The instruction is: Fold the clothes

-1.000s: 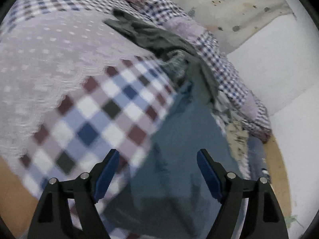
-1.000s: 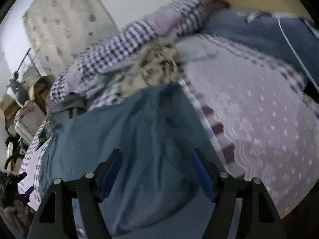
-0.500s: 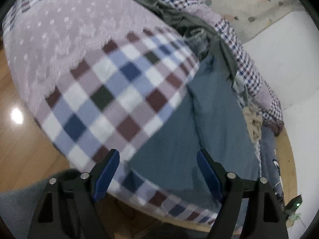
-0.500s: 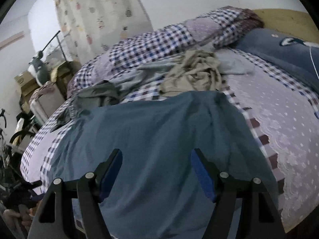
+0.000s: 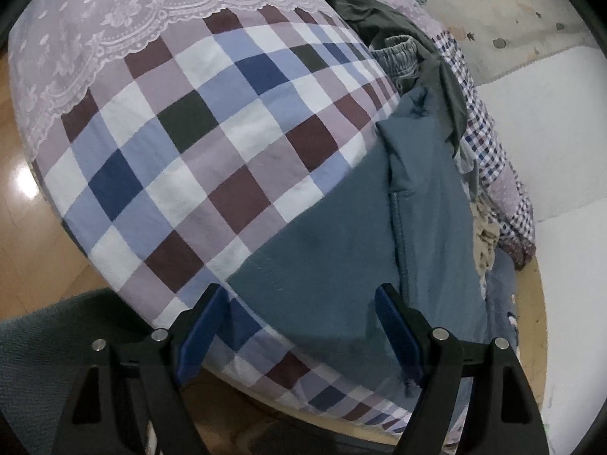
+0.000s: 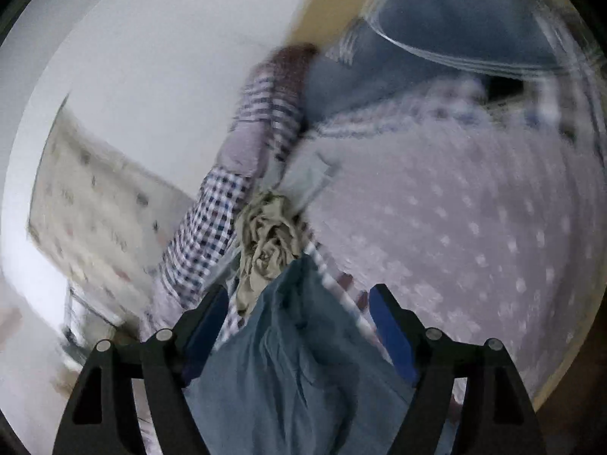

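The blue garment (image 5: 341, 250) lies spread on the bed (image 5: 197, 144), one side doubled over. Both the left gripper (image 5: 299, 326) and right gripper (image 6: 299, 326) stand open, empty. Grip an edge squarely; keep folds aligned.

Checked bed (image 5: 212, 159) (lace-edged); glossy wooden floor (image 5: 22, 227).

— Any writing, label or number to read here?

— None. The checked bed cover (image 5: 212, 144) carries only squares and lace, and the blue garment (image 5: 341, 250) lying at its edge shows no tag or print.

— And the patterned wall hanging (image 5: 504, 11)?

— Small pictures only, no letters. The right wrist view is too blurred to read anything.
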Motion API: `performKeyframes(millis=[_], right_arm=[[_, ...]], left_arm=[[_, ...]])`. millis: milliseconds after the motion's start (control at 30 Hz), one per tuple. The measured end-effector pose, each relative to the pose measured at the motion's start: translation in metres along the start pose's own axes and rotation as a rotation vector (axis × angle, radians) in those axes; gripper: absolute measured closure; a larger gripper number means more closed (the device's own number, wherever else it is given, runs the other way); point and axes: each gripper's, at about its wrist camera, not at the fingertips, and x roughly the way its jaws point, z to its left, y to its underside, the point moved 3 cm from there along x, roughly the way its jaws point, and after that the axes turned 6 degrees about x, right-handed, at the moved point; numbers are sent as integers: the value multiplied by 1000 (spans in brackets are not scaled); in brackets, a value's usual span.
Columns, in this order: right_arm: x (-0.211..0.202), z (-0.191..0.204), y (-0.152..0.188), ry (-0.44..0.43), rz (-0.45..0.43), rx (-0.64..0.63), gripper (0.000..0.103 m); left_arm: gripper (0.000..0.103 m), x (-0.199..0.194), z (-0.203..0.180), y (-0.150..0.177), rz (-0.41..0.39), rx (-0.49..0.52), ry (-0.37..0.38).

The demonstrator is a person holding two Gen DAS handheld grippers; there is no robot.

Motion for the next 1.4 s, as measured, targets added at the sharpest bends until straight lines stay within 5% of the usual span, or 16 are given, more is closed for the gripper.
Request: performKeyframes(millis=[267, 467, 600, 867, 1233, 1400], right_arm=[[17, 33, 24, 22, 79, -222, 22], [32, 56, 58, -4, 167, -371, 22], [36, 87, 99, -43, 224, -576, 22], [34, 128, 234, -180, 408, -1046, 22], [23, 130, 438, -408, 675, -1540, 24], [25, 133, 484, -439, 607, -1692, 25]], left_arm=[[21, 7, -9, -1, 8, 12, 29], [39, 2, -6, -4, 3, -40, 107], [40, -3, -8, -8, -11, -70, 172], [40, -8, -25, -15, -9, -77, 358], [40, -3, -14, -28, 6, -118, 401], [40, -11, -7, -34, -10, -143, 465]])
